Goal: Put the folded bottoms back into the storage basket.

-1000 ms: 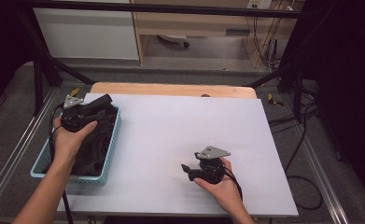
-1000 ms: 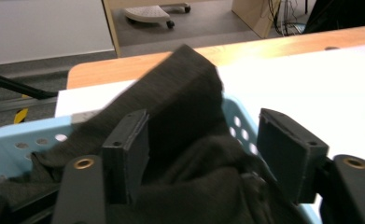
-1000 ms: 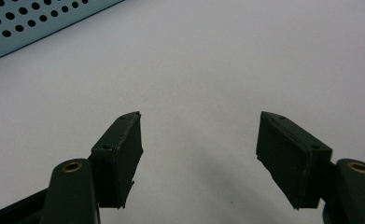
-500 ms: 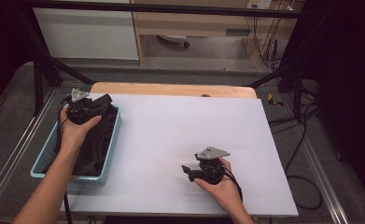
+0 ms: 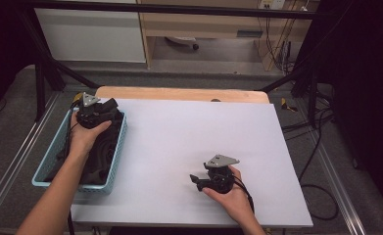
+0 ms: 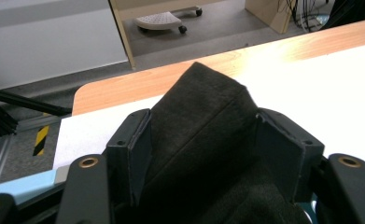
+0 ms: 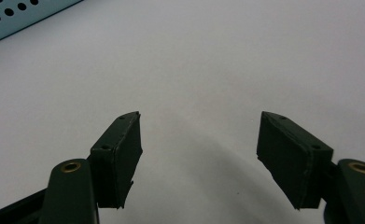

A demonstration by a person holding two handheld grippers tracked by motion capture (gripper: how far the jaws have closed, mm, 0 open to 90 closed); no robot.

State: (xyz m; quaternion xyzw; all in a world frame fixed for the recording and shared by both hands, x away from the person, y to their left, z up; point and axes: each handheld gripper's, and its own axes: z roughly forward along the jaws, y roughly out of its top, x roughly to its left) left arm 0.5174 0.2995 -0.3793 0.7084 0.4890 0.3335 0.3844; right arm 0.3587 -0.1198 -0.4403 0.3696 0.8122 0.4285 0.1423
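Observation:
My left gripper (image 5: 109, 105) is over the far end of the light blue basket (image 5: 116, 152). Its jaws have just been closing, and a folded piece of black cloth (image 6: 202, 105) sits between them with both pads pressing on its sides. In the left gripper view, the left gripper (image 6: 201, 128) points past the basket toward the wooden table edge (image 6: 138, 84). More dark cloth (image 5: 100, 157) lies in the basket. My right gripper (image 5: 195, 180) rests on the white table top (image 5: 179, 132) near the front. In the right gripper view, the right gripper (image 7: 199, 137) is open with nothing between its pads.
The basket stands at the table's left edge, and its perforated wall (image 7: 12, 16) is in the right gripper view's top left corner. Black frame bars (image 5: 47, 73) and cables (image 5: 321, 186) surround the table. White surface stretches between the two hands.
The left hand has moved toward the far end of the basket with the black cloth. The right hand has stayed where it was.

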